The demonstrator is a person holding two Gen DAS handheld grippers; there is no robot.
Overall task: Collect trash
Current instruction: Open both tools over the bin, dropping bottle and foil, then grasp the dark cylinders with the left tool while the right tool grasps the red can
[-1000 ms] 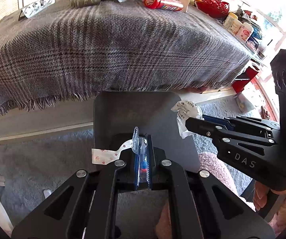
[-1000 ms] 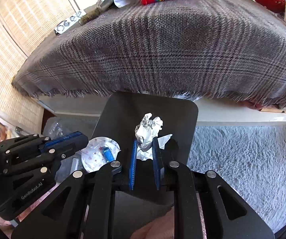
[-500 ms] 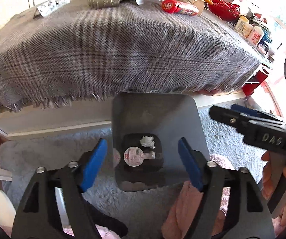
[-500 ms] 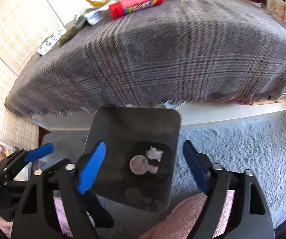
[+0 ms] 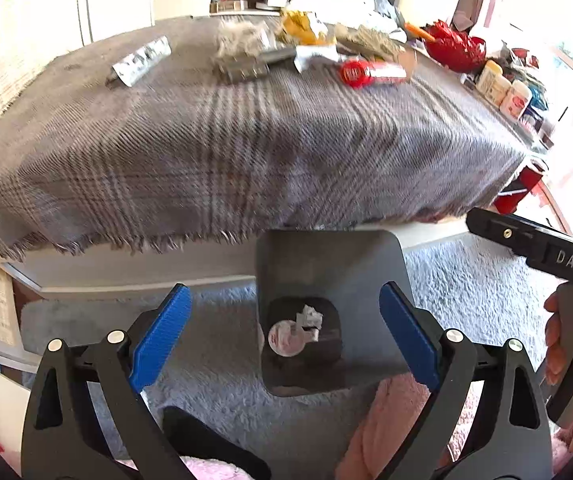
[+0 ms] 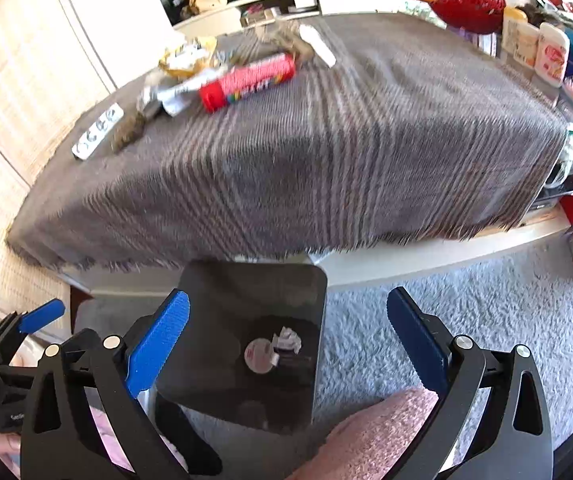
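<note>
A dark grey trash bin (image 5: 330, 252) stands on the carpet below the table edge; it also shows in the right wrist view (image 6: 254, 280). At its bottom lie a round lid (image 5: 284, 339) and a crumpled white paper (image 5: 310, 316), both also in the right wrist view: the lid (image 6: 259, 355) and the paper (image 6: 288, 338). My left gripper (image 5: 286, 332) is open and empty above the bin. My right gripper (image 6: 288, 340) is open and empty above the bin. More trash lies on the table: a red tube (image 5: 370, 72), a blister pack (image 5: 142, 60), a yellow wrapper (image 5: 304, 28).
A grey plaid cloth (image 5: 226, 140) covers the low table. A red bowl (image 5: 454, 46) and bottles (image 5: 504, 92) stand at its far right. Grey carpet (image 6: 466, 292) surrounds the bin. Pink fabric (image 6: 366, 440) lies just below my grippers.
Both grippers opened and dropped the lid and the crumpled paper into the bin. Both have since risen and tilted up toward the table.
</note>
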